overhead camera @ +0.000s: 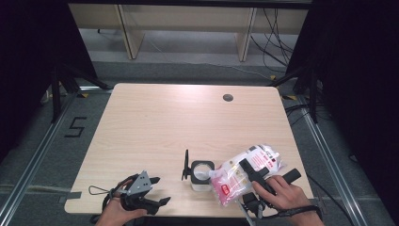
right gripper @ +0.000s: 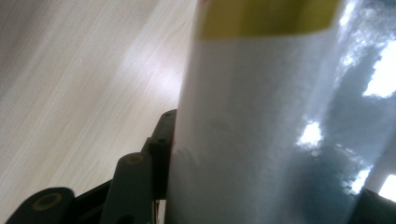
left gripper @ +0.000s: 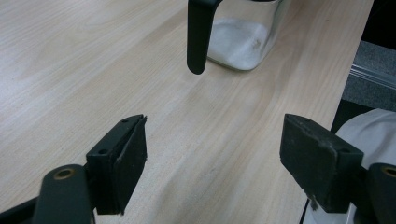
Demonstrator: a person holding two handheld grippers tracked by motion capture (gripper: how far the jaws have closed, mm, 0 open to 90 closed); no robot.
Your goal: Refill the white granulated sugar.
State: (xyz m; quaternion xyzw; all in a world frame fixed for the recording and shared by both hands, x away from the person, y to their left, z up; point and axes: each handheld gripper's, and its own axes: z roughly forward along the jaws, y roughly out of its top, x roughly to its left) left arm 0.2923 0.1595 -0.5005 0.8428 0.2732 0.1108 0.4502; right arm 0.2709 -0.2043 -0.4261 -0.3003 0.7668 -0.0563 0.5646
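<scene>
High view: the right gripper (overhead camera: 251,172) clasps a bag (overhead camera: 244,172) at five o'clock on the table (overhead camera: 155,122), its mouth tipped over a jar (overhead camera: 202,175) just at its nine o'clock. The left gripper (overhead camera: 160,190) rests at seven o'clock, jaws spread, holding nothing.

Left gripper view: jaws wide apart; jar (left gripper: 243,42) at twelve o'clock.

Right gripper view: the bag (right gripper: 280,121) presses against the jaw.

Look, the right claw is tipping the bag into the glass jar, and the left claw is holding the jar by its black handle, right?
Not quite. The left claw is open and apart from the jar, as the left gripper view shows. The right claw does tip the bag toward it.
</scene>
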